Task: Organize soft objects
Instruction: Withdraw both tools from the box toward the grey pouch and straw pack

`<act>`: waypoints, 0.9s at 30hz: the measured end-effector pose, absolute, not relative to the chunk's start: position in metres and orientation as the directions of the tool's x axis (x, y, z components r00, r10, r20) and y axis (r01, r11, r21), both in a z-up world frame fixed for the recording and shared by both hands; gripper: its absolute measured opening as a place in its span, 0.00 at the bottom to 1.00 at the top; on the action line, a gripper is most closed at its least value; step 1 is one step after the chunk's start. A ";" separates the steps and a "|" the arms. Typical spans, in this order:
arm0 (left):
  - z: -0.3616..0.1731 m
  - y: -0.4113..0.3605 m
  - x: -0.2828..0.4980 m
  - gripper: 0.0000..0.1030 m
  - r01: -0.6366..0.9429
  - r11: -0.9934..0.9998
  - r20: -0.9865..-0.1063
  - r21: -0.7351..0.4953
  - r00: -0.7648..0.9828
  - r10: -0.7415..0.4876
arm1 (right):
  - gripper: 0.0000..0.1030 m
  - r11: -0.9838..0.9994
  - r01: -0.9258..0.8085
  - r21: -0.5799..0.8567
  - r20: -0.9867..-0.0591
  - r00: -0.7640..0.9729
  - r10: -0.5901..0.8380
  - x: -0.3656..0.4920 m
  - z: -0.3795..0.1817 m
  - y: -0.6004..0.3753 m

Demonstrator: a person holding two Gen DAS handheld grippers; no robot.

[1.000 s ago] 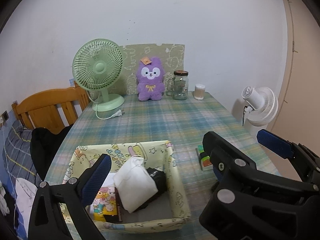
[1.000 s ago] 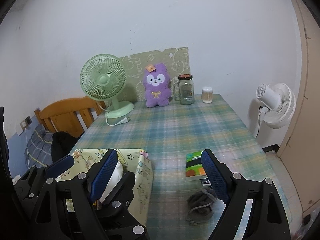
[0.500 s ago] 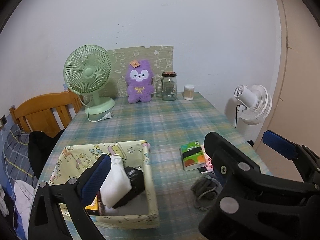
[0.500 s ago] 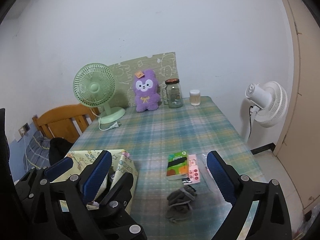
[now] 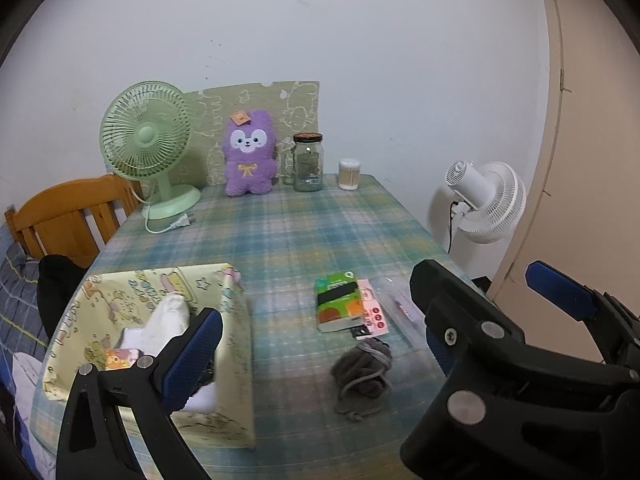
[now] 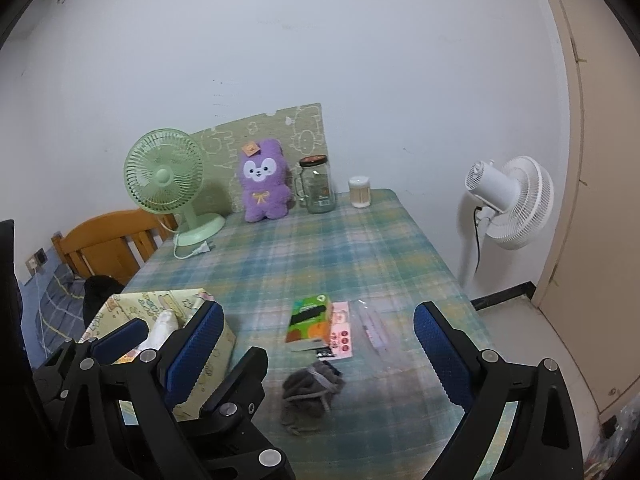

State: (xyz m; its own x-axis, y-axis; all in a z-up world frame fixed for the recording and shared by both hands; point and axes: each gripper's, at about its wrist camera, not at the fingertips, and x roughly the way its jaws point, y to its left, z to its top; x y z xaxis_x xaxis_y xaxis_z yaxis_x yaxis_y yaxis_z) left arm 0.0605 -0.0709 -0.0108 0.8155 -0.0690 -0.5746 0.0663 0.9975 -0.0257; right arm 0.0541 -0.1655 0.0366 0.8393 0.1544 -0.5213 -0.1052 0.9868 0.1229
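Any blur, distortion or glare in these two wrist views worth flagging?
Left wrist view: strong fisheye bending of the beige door frame, dark vignette in the corners, slight blur on the yellow cartoon-print fabric box. Right wrist view: same curvature, the crumpled grey drawstring pouch and clear plastic sleeve look soft. Lighting is flat and dim in both, no glare.

The yellow box point(image 5: 236, 360) hides most of its contents.

Both my grippers have drawn back from the patterned fabric box point(image 5: 236, 364), bringing the grey sock bundle point(image 6: 310, 390) into view between my right gripper point(image 6: 318, 346) fingers, whose jaws have just been opening, nothing held.
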 end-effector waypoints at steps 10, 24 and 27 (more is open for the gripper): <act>-0.027 -0.096 0.067 1.00 0.077 0.996 -0.597 -0.044 0.798 -0.088 | 0.95 0.991 -0.073 0.109 -0.542 0.832 0.120 0.058 0.022 -0.191; -0.060 -0.117 0.083 1.00 0.102 0.994 -0.659 -0.026 0.746 -0.094 | 0.95 0.992 -0.017 0.128 -0.595 0.799 0.090 0.069 -0.012 -0.215; -0.066 -0.120 0.087 1.00 0.102 0.995 -0.668 -0.017 0.739 -0.087 | 0.95 0.991 -0.008 0.135 -0.602 0.793 0.088 0.073 -0.019 -0.219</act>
